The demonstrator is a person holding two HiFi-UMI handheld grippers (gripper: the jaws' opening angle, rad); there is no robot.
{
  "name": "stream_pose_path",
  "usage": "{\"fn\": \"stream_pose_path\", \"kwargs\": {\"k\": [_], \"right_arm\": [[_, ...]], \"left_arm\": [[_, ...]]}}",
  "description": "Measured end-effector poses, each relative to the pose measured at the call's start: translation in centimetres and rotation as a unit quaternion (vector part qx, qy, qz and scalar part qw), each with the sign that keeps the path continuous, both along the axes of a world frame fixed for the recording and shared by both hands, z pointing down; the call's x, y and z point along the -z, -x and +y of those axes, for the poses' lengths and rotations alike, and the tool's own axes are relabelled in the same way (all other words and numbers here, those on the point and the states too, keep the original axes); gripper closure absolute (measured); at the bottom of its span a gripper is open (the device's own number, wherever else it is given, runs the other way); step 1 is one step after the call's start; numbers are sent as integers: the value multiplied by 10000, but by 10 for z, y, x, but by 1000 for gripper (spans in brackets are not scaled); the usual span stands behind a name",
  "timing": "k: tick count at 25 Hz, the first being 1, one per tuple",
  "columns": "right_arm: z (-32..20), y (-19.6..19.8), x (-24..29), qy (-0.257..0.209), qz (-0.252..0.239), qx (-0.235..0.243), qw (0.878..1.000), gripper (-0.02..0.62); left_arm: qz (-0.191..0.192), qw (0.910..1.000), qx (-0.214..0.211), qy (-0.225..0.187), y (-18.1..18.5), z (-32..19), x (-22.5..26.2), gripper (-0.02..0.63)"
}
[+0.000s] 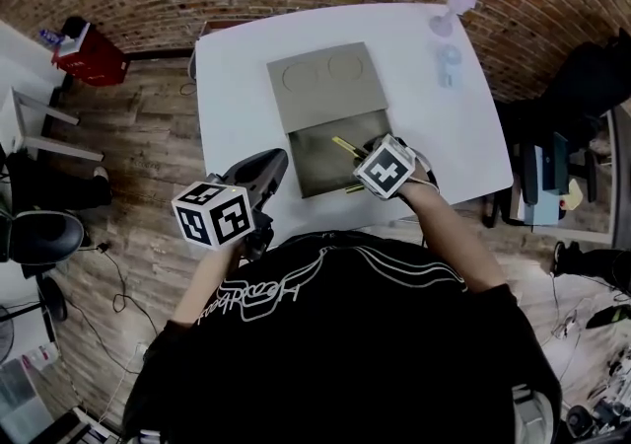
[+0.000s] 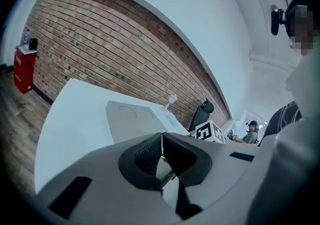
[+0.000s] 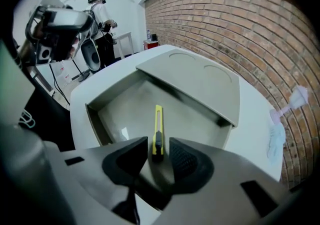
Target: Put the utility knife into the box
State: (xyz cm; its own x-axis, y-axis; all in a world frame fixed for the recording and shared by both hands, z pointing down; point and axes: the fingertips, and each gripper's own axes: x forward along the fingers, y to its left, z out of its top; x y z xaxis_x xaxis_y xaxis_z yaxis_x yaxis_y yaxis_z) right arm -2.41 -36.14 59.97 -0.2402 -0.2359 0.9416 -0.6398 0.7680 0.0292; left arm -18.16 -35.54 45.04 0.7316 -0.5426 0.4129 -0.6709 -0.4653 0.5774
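Observation:
A yellow utility knife (image 3: 158,134) lies lengthwise inside the open grey box (image 3: 131,100), near its front wall. In the head view the knife (image 1: 345,147) shows as a yellow strip in the box tray (image 1: 320,168). My right gripper (image 3: 159,155) hangs over the tray, open, its pads on either side of the knife's black slider with a gap on each side. The box's lid (image 1: 325,85) lies flat behind the tray. Off the table's front left corner, my left gripper (image 1: 279,164) is raised, shut with nothing between its pads (image 2: 150,153).
The box sits on a white table (image 1: 237,87). A small pink fan (image 1: 452,8) and a clear plastic item (image 1: 449,65) stand at the table's far right. A red cabinet (image 1: 89,52) and a black chair (image 1: 39,235) stand on the wooden floor to the left.

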Motion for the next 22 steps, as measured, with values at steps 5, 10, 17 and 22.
{"fn": "stream_pose_path", "kwargs": {"k": [5, 10, 17, 22], "right_arm": [[0, 8, 34, -307, -1066, -391, 9931, 400], [7, 20, 89, -809, -2217, -585, 9700, 424], [16, 20, 170, -1087, -3947, -979, 9071, 592], [26, 17, 187, -1288, -4283, -991, 8889, 594]], "left_arm": [[-25, 10000, -65, 10, -5, 1, 1, 571], [15, 9999, -163, -50, -12, 3, 6, 571], [155, 9980, -478, -376, -30, 8, 35, 571], [261, 9953, -733, -583, -42, 17, 54, 571]]}}
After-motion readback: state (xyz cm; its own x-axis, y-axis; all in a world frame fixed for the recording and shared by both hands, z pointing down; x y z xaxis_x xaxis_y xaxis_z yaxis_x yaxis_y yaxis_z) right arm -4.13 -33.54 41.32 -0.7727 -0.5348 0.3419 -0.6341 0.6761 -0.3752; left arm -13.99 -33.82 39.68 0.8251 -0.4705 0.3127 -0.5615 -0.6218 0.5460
